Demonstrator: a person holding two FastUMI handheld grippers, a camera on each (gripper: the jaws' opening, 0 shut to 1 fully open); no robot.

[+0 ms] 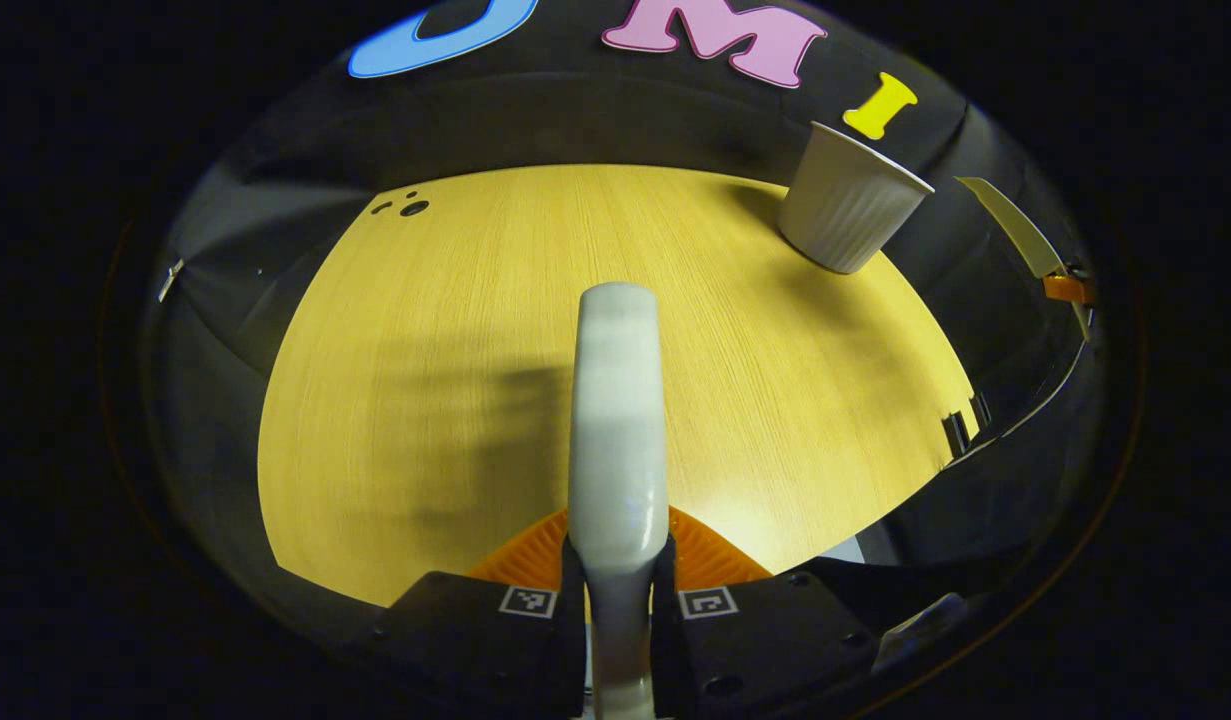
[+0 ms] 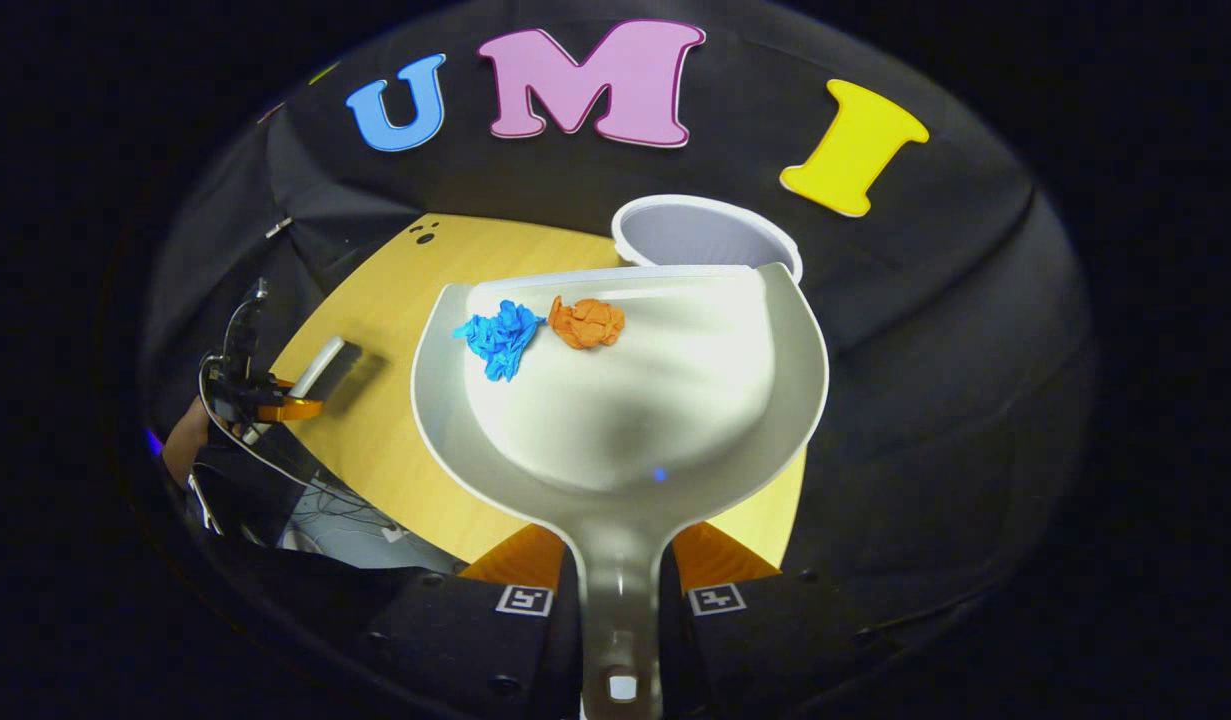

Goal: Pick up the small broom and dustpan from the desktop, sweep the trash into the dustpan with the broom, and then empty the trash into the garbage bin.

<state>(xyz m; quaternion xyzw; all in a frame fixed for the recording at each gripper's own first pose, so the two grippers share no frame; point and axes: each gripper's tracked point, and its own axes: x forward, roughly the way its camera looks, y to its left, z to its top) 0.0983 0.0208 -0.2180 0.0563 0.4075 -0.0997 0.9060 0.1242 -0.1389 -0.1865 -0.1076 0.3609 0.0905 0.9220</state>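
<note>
Right gripper (image 2: 620, 600): closed on the dustpan handle, both fingers pressing its sides; I have the dustpan (image 2: 625, 400) lifted, mouth pointing to 12 o'clock.
Load: blue paper wad (image 2: 497, 338) and orange paper wad (image 2: 586, 322) sit side by side near the pan's front lip, about 11 o'clock in the right gripper view. I judge sweeping done, emptying in hand.
Bin: white garbage bin (image 2: 705, 235) stands just past the lip at 12 o'clock, its open rim partly hidden by the pan. Held this way so a forward tip would drop the wads straight in, I reckon. Wads not yet in the bin.
Left gripper (image 1: 615, 590): clamped on the small broom's handle (image 1: 617, 420), which runs up toward 12 o'clock. Bristles I cannot make out. Held off to the side, out of the pan's way, as I read it.
Cross-check: in the right gripper view that gripper and a hand show at 9 o'clock, well apart from the pan.
Tabletop (image 1: 455, 330): pale wood grain, small dark holes at 11 o'clock in the left gripper view; bin at 1 o'clock there.
Room: black cloth walls close around.
</note>
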